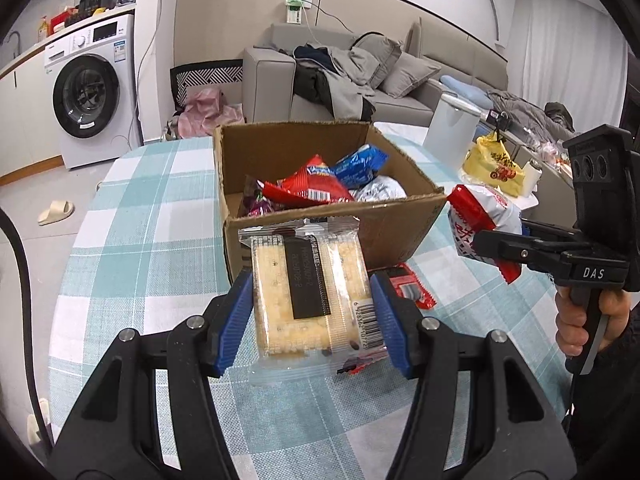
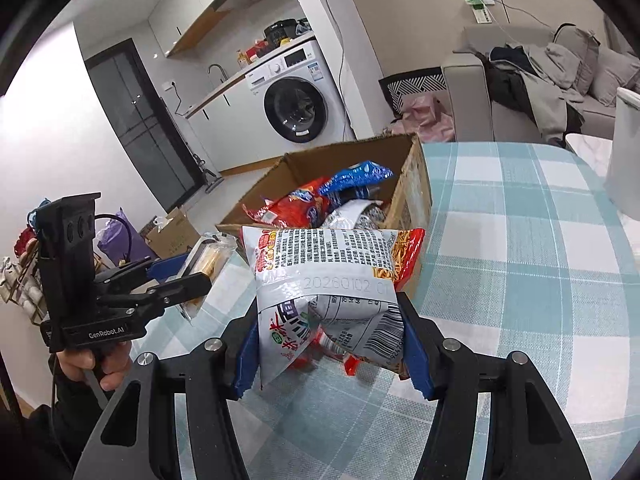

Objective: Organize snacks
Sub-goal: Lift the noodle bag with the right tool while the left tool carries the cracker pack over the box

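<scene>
- Nearest us in the left wrist view, our left gripper (image 1: 311,316) clamps its blue-padded fingers (image 1: 236,320) on both sides of a clear-wrapped pale cracker pack with a black label strip (image 1: 308,292), held above the table.
- In the right wrist view, our right gripper (image 2: 328,344) is clamped on a puffy white-and-red noodle snack bag printed with a barcode (image 2: 332,280), its blue pads (image 2: 416,344) pressing the crumpled lower end.
- Beneath both packs we see the teal-and-white checked tablecloth (image 1: 152,216); a small red foil packet (image 1: 410,286) lies on it at 3 o'clock of the cracker pack, just beside the box's near wall.
- At 12 o'clock of the cracker pack stands the open brown cardboard box (image 1: 392,232), holding a red crisp bag (image 1: 316,186), a blue wrapper (image 1: 360,164) and a silver pouch (image 1: 380,190).
- At 3 o'clock in the left wrist view, our right hand (image 1: 588,320) holds the noodle bag close to the box's right corner.
- Farther off we see a white front-loading washing machine (image 1: 90,92) at 10 o'clock and a grey sofa piled with clothes (image 1: 360,76) at 1 o'clock.
</scene>
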Motion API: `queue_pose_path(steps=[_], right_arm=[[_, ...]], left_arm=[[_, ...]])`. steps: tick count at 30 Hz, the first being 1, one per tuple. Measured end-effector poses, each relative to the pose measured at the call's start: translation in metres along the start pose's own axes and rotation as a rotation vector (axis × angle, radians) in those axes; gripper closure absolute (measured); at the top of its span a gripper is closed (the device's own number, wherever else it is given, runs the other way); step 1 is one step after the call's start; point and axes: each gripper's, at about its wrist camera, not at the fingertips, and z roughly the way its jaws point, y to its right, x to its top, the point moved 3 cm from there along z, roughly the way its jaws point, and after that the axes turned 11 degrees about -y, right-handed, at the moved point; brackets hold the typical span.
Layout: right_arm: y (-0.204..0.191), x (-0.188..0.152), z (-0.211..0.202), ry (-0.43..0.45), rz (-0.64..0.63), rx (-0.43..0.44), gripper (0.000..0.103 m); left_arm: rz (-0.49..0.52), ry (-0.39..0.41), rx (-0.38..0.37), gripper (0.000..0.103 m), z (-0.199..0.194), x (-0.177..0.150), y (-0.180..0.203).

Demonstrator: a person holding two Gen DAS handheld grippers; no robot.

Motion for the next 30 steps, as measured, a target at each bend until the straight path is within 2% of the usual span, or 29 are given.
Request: queue_pose_path(steps=[14, 30], right_arm=[[-0.015, 0.014, -0.030, 0.106, 0.005, 0.001, 0.042], [-0.031, 0.047, -0.018, 0.108, -0.018, -0.015, 0.042]], left_arm=[[-0.030, 0.076, 0.003, 0.047, -0.029, 0.016, -0.005], [-0.076, 0.122, 0.018, 0.047, -0.032, 0.048, -0.021]])
